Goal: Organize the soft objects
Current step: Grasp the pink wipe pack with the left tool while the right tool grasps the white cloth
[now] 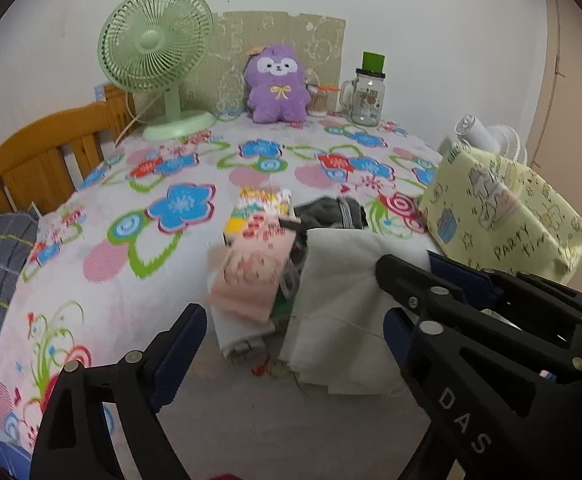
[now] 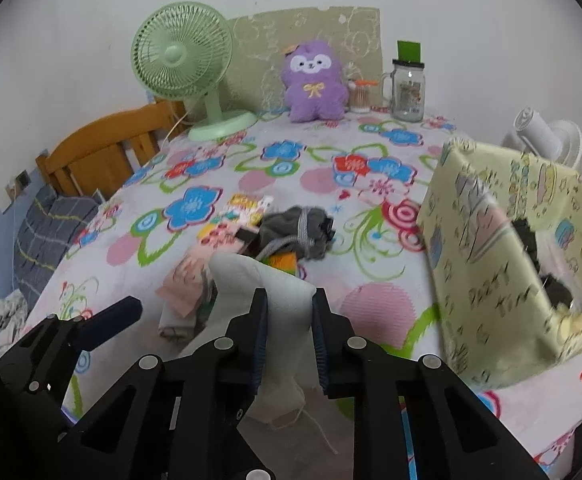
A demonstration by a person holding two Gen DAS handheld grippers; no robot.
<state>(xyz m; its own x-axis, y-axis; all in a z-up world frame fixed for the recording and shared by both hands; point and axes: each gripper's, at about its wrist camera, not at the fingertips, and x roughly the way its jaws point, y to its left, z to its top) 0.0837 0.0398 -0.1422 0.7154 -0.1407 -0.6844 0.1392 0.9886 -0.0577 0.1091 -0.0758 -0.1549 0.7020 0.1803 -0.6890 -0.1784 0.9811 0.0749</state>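
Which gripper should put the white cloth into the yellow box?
The right hand-held gripper: it is shut on the white folded cloth, and the yellow paper-wrapped box sits on its side. The left hand-held gripper is open and holds nothing.

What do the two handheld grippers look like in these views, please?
Both the left gripper and the right gripper are black, angular plastic frames with silver rivets and blue ribbed pads on the fingers. White letters "DAS" mark one. No sleeves or cables are visible.
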